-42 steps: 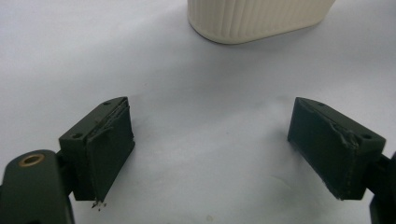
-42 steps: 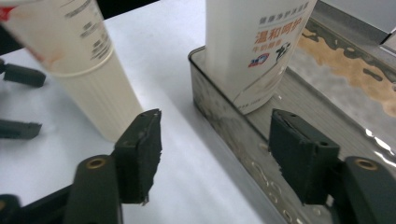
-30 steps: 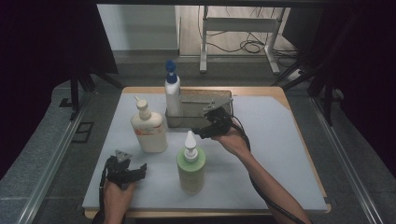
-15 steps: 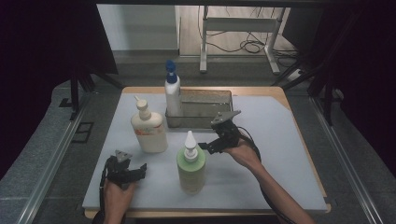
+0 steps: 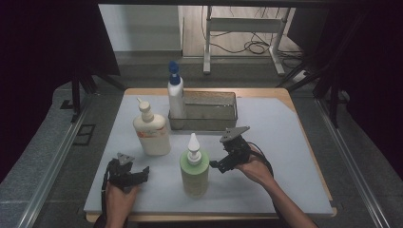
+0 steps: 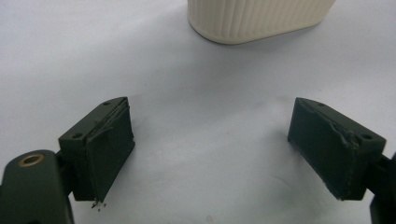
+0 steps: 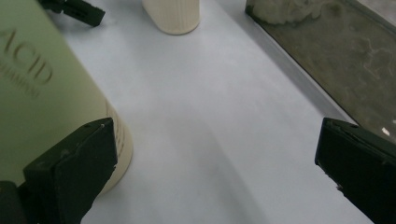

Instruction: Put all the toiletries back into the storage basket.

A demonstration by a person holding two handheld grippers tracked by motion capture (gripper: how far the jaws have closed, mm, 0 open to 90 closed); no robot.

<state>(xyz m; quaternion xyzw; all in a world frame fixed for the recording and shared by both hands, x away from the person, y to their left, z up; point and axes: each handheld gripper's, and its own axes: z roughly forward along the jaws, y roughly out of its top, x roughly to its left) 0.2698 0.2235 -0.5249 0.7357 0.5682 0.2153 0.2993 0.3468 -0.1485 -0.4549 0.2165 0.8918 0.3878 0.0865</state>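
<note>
A pale green bottle (image 5: 194, 167) with a white cone cap stands at the front middle of the white mat (image 5: 285, 142). My right gripper (image 5: 219, 166) hovers just right of it, open, its jaws having just been opening with nothing between them. In the right gripper view the green bottle (image 7: 42, 88) rises just behind the left jaw of my right gripper (image 7: 215, 154). My left gripper (image 5: 139, 175) rests open at the front left. In its own view the left gripper (image 6: 210, 149) faces the base of a cream bottle (image 6: 257, 18).
The cream bottle (image 5: 151, 130) with an orange label stands left of centre. A white bottle with a blue cap (image 5: 175, 95) stands against a clear tray (image 5: 230, 114) at the back. The tray (image 7: 327, 51) lies to the right gripper's right.
My right gripper has come from the tray toward the front and lower, ending beside the green bottle, and its jaws stand wider. The left gripper has stayed put.
</note>
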